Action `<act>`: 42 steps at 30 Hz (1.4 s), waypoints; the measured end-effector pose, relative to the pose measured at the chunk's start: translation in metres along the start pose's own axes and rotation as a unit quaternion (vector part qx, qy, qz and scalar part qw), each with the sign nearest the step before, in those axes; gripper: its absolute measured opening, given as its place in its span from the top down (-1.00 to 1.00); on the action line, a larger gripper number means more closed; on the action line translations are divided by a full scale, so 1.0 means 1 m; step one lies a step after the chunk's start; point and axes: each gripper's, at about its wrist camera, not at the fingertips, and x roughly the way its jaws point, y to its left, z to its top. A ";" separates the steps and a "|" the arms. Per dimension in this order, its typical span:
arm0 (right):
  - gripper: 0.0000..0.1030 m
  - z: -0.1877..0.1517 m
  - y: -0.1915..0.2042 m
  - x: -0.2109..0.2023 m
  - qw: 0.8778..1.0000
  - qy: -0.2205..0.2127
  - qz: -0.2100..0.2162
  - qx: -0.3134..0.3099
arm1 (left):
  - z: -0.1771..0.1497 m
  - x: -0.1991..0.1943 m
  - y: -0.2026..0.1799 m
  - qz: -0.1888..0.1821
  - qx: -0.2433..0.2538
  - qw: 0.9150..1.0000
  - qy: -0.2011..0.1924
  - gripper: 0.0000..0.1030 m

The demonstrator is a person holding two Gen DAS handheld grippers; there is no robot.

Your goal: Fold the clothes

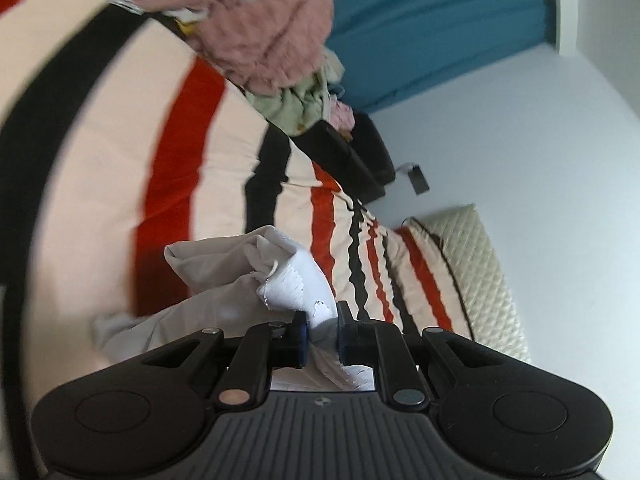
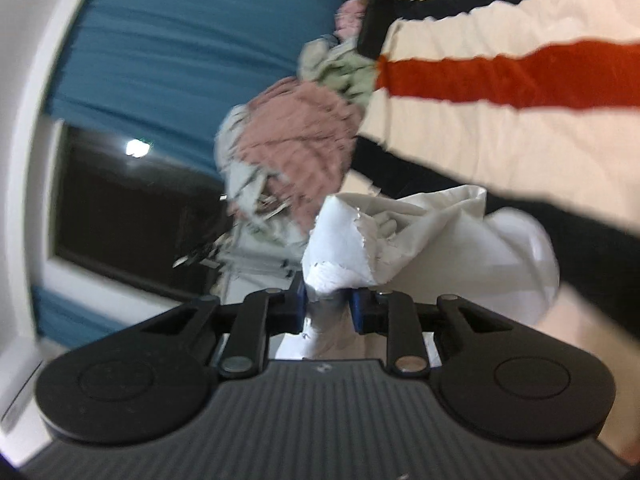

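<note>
A pale beige-white garment (image 1: 224,276) is lifted over a bed covered by a cream, red and black striped spread (image 1: 120,140). My left gripper (image 1: 322,318) is shut on a bunched white part of it, which bulges out past the pads. In the right wrist view the same garment (image 2: 404,232) hangs crumpled in front of my right gripper (image 2: 328,300), whose pads pinch another bunched fold of it. Both views are tilted and blurred.
A heap of unfolded clothes, pink (image 1: 272,32) and pale green (image 1: 296,104), lies at the bed's far edge, also seen as the pink heap (image 2: 296,144). A black case (image 1: 344,156) sits by it. A quilted headboard (image 1: 476,264), blue curtain (image 2: 180,40) and dark window (image 2: 132,208) border the bed.
</note>
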 end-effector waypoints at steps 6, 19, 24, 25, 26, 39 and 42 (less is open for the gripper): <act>0.58 0.087 0.015 0.068 0.999 -0.031 -0.002 -0.020 | 0.065 0.097 -0.053 -0.019 0.051 0.999 -0.007 0.73; 0.58 0.088 -0.078 0.150 0.995 -0.027 -0.071 -0.066 | 0.039 0.218 0.024 0.063 0.154 0.986 0.018 0.73; 0.56 0.045 -0.131 0.143 0.989 0.031 -0.140 -0.021 | 0.002 0.210 0.051 0.098 0.186 0.976 0.054 0.73; 0.56 0.039 -0.134 0.139 0.989 0.036 -0.146 -0.009 | -0.001 0.204 0.047 0.102 0.190 0.975 0.054 0.73; 0.56 0.036 -0.132 0.134 0.987 0.044 -0.155 -0.003 | -0.003 0.198 0.042 0.107 0.196 0.973 0.053 0.71; 0.56 0.001 0.032 0.011 0.966 0.027 -0.147 -0.212 | -0.028 0.030 -0.106 0.078 0.318 0.945 -0.009 0.29; 0.00 -0.013 0.068 -0.021 0.957 0.004 -0.136 -0.255 | -0.048 -0.017 -0.141 0.072 0.351 0.933 -0.028 -0.04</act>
